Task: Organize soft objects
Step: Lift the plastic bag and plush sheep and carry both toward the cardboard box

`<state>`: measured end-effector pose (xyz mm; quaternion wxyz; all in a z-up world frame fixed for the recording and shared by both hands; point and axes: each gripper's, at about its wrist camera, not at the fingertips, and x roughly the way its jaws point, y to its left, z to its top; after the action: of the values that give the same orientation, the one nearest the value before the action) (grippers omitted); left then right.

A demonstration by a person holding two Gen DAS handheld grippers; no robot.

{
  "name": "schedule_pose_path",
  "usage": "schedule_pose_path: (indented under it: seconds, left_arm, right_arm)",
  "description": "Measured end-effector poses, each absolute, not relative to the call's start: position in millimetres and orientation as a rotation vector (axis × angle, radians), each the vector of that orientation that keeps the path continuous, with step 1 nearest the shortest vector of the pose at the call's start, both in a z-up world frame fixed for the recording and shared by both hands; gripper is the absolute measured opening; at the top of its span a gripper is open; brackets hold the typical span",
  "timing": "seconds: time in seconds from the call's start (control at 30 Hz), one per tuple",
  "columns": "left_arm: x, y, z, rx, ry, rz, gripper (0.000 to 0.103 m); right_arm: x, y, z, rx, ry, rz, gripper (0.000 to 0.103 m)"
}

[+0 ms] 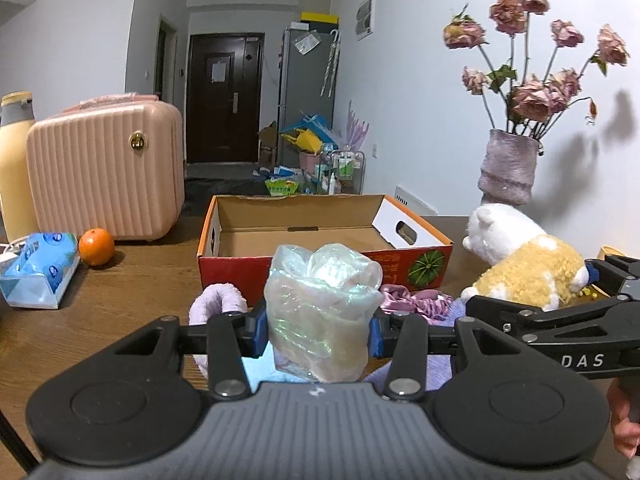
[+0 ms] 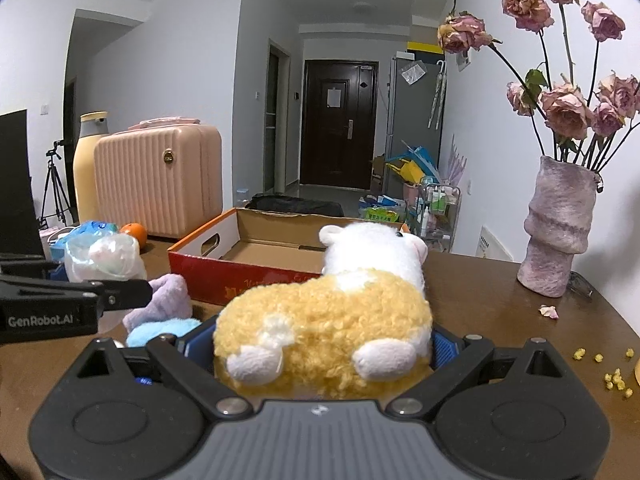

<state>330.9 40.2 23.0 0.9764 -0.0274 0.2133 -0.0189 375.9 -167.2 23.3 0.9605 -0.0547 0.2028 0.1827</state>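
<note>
My left gripper (image 1: 316,330) is shut on a crumpled iridescent plastic bag (image 1: 320,308), held above the wooden table in front of an open cardboard box (image 1: 224,264). My right gripper (image 2: 320,350) is shut on a yellow and white plush hamster (image 2: 332,320), which also shows in the left wrist view (image 1: 528,268) to the right of the box. The box (image 2: 200,268) is empty inside. A lilac plush piece (image 1: 218,300) and purple cloth (image 1: 416,300) lie on a blue soft item (image 2: 160,330) below the left gripper.
A pink suitcase (image 1: 108,168), an orange (image 1: 96,246), a blue tissue pack (image 1: 40,268) and a yellow bottle (image 1: 14,160) stand at the left. A vase of dried roses (image 2: 560,232) stands at the right. Yellow crumbs (image 2: 612,376) lie at the right edge.
</note>
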Motion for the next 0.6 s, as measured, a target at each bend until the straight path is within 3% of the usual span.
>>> schedule_pose_path:
  seconds: [0.6]
  left_arm:
    - [382.3, 61.2, 27.8, -0.104, 0.426, 0.013, 0.045]
  right_arm:
    - [432.5, -152.6, 25.3, -0.119, 0.373, 0.401, 0.099]
